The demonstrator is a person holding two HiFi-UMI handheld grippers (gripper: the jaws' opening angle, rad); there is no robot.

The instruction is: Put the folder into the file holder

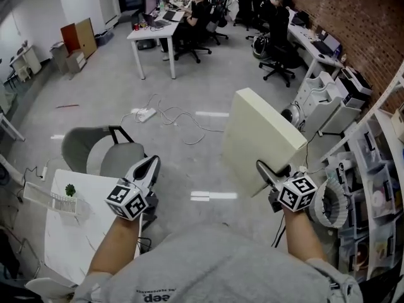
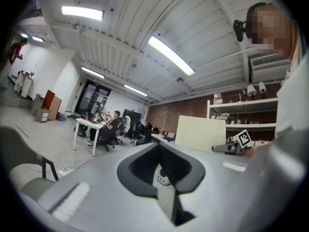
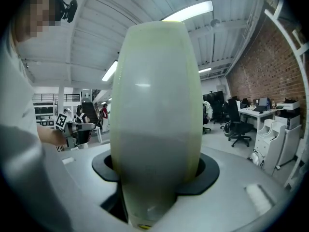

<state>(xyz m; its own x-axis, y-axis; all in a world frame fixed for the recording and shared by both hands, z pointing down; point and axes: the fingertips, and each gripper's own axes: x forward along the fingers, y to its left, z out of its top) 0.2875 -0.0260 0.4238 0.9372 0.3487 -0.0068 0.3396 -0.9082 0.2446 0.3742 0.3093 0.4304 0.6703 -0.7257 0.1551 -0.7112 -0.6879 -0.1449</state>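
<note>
The right gripper [image 1: 264, 170] has its jaws clamped on the lower corner of the folder [image 1: 262, 134]. The cream folder stands up and ahead from the jaws, and in the right gripper view its edge fills the gap between them. Gripping a corner leaves most of the folder free beyond the jaws, so that free end can go into a slot first. Holding it upright also suits a holder that takes files on edge.

The left gripper [image 1: 151, 166] has its jaws together with nothing between them. It is held level beside the right one, free to steady the folder or the holder.

A white rack [image 1: 53, 201] sits on the table [image 1: 95, 232], off to the left of the left jaws and ahead of neither pair. It is too small to be sure of, but is probably the file holder. The folder is well apart from it.

No label on the folder can be read. Each marker cube [image 1: 297, 191] carries black-and-white square codes, not words. Print on the sweatshirt [image 1: 214, 264] is cut off at the frame edge.
</note>
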